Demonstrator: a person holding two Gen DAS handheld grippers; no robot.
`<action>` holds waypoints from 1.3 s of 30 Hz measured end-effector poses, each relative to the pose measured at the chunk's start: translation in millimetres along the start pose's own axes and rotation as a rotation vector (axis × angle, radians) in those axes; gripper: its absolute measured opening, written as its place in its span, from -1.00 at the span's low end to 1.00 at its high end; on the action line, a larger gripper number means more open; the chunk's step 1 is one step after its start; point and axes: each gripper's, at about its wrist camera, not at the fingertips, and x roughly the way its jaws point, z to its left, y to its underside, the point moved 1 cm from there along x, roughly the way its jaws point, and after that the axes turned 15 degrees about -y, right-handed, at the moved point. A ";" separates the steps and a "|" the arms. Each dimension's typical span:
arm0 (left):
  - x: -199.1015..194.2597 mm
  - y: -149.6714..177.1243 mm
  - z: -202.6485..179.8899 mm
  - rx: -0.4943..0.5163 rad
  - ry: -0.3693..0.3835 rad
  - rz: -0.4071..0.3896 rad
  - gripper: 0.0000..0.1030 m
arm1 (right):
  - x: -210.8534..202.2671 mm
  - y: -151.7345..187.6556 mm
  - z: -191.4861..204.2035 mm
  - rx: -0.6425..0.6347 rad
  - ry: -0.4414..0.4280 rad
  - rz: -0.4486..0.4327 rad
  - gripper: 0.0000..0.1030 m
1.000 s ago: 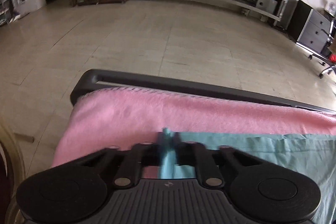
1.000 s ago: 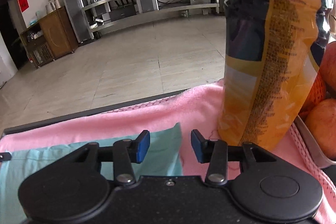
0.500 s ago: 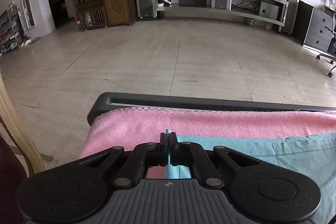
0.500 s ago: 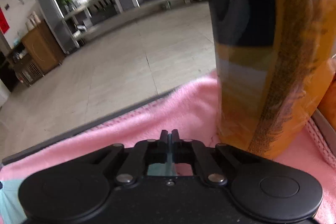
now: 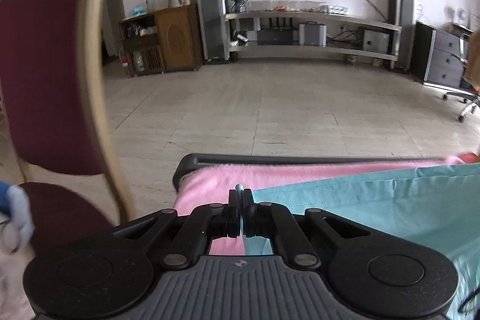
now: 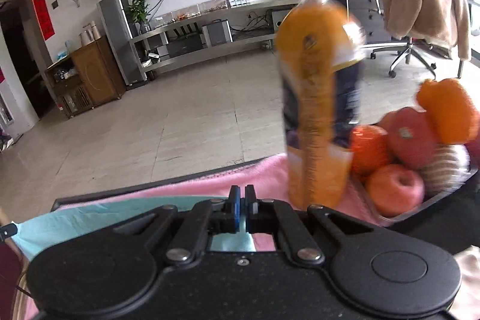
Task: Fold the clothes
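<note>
At two o'clock in my right view, a shallow grey fruit tray (image 6: 444, 195) is holding red apples (image 6: 396, 189) and oranges (image 6: 448, 110); just beside it a tall orange-drink bottle with an orange cap (image 6: 318, 98) is standing upright, its label too blurred to read. I am keeping the left gripper (image 5: 241, 210) clenched on the thin teal garment (image 5: 375, 200) and the right gripper (image 6: 241, 210) clenched on its other edge, over the pink towel (image 5: 210, 182) covering the table.
</note>
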 end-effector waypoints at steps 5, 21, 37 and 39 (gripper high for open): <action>-54.1 64.6 23.3 0.054 0.027 0.050 -0.97 | -62.2 37.4 -4.7 0.014 -0.010 0.088 -0.95; -116.6 160.7 61.2 -0.109 0.035 0.171 -0.97 | -125.6 180.6 -47.5 0.288 -0.107 0.094 -0.95; -67.8 185.6 90.4 -0.256 0.147 0.493 -0.21 | -118.7 209.8 -77.9 0.461 -0.157 0.133 -0.63; -53.6 186.2 83.3 -0.251 0.151 0.536 -0.21 | -110.3 208.4 -76.0 0.464 -0.153 0.145 -0.63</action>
